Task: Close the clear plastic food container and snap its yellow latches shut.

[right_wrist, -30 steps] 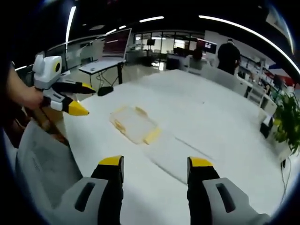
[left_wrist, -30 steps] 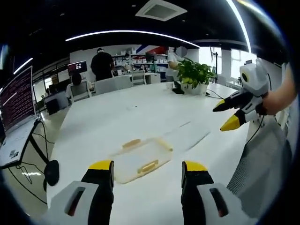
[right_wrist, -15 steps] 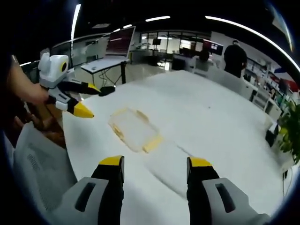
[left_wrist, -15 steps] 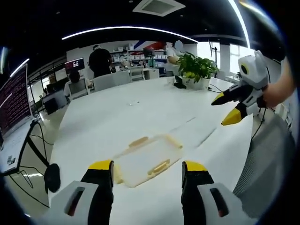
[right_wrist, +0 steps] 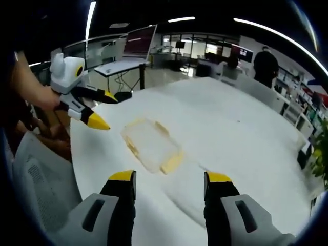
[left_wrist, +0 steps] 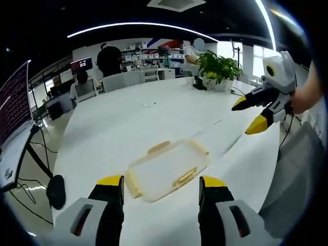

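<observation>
A clear plastic food container (left_wrist: 166, 169) with yellow latches lies flat on the white table (left_wrist: 133, 118); in the right gripper view the container (right_wrist: 151, 145) sits ahead of the jaws. My left gripper (left_wrist: 161, 183) is open just short of its near edge, nothing between the jaws. My right gripper (right_wrist: 170, 180) is open too, a little short of the container. In the left gripper view the right gripper (left_wrist: 252, 115) hovers at the right, held by a hand; the left gripper (right_wrist: 102, 110) enters the right gripper view from the left.
A potted plant (left_wrist: 218, 77) stands at the table's far end. Office chairs (left_wrist: 123, 79) and people (left_wrist: 108, 59) are beyond it. A desk with a monitor (left_wrist: 13, 110) is on the left. A mesh chair back (right_wrist: 43, 174) is close by the table edge.
Both views have shifted closer to the container, which now looks larger and nearer the jaws. The container itself has not moved. Both grippers stay open.
</observation>
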Demonstrator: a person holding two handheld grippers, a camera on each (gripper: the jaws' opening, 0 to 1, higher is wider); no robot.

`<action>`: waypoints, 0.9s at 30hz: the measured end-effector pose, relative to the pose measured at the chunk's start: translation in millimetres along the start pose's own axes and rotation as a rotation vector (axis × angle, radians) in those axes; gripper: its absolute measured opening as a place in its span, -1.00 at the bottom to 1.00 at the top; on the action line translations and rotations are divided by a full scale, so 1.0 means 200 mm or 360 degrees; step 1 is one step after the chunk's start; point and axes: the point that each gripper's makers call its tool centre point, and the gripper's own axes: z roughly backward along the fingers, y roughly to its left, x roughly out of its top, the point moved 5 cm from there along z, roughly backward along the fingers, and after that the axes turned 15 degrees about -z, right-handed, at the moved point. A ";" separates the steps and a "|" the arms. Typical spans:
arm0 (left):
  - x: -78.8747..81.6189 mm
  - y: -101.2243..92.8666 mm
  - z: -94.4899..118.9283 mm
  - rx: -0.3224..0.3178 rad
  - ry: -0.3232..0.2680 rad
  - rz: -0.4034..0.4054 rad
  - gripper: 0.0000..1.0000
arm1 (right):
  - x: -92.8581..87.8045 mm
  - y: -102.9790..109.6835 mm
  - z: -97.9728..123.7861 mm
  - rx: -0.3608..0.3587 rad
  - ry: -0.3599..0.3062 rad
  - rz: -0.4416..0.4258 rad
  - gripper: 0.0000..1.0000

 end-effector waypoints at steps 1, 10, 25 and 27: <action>0.00 0.00 -0.01 -0.0005 0.0002 -0.0006 0.07 | 0.01 0.00 -0.01 0.0005 0.0002 0.0003 0.00; 0.00 0.04 -0.07 -0.0064 0.0026 -0.0085 0.07 | 0.02 0.00 -0.09 0.0048 0.0036 0.0048 0.00; -0.10 0.10 -0.16 -0.0252 0.0126 -0.0200 0.08 | 0.03 0.00 -0.22 0.0134 0.0104 0.0076 0.01; -0.11 0.10 -0.17 -0.0271 0.0136 -0.0212 0.08 | 0.03 -0.01 -0.23 0.0143 0.0116 0.0079 0.00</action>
